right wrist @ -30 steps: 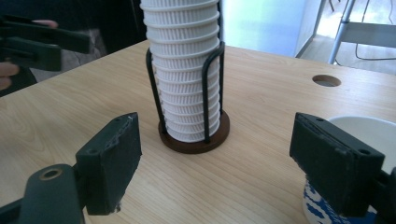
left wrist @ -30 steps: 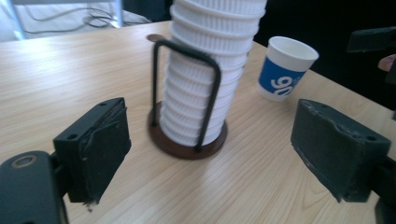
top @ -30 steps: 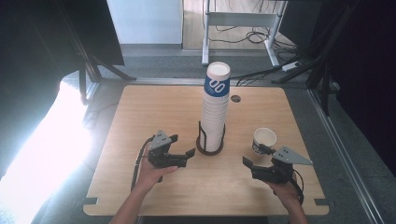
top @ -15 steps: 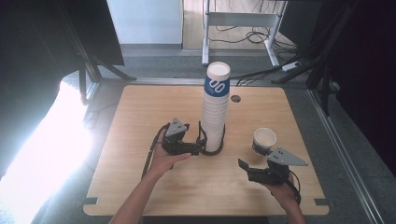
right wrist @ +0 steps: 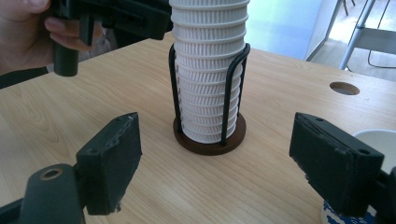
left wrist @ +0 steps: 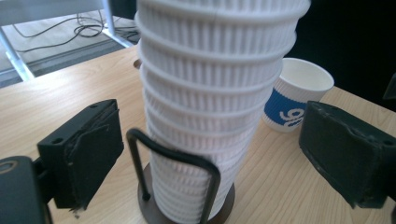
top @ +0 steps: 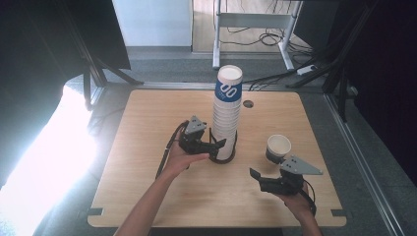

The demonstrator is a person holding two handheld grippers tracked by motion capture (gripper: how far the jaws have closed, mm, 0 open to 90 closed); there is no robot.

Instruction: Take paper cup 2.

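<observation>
A tall stack of white ribbed paper cups [top: 227, 120] [left wrist: 210, 93] [right wrist: 209, 70], its top cup banded blue, stands in a black wire holder [top: 222, 157] [right wrist: 210, 140] at mid-table. My left gripper [top: 217, 146] [left wrist: 212, 140] is open, with one jaw on each side of the stack's lower part and neither touching it. A single white-and-blue cup [top: 279, 147] [left wrist: 296, 100] [right wrist: 379, 140] stands to the right of the stack. My right gripper [top: 256, 178] [right wrist: 224, 154] is open near the front right and faces the stack from a distance, holding nothing.
The wooden table [top: 147, 147] has a round cable hole [top: 248, 104] [right wrist: 344, 87] behind the stack. Table edges lie close to the right hand. A metal desk frame [top: 255, 19] and cables stand on the floor beyond.
My left gripper has moved right to the stack, so its jaws now flank the holder. My right gripper has drifted slightly toward the front edge and stays open.
</observation>
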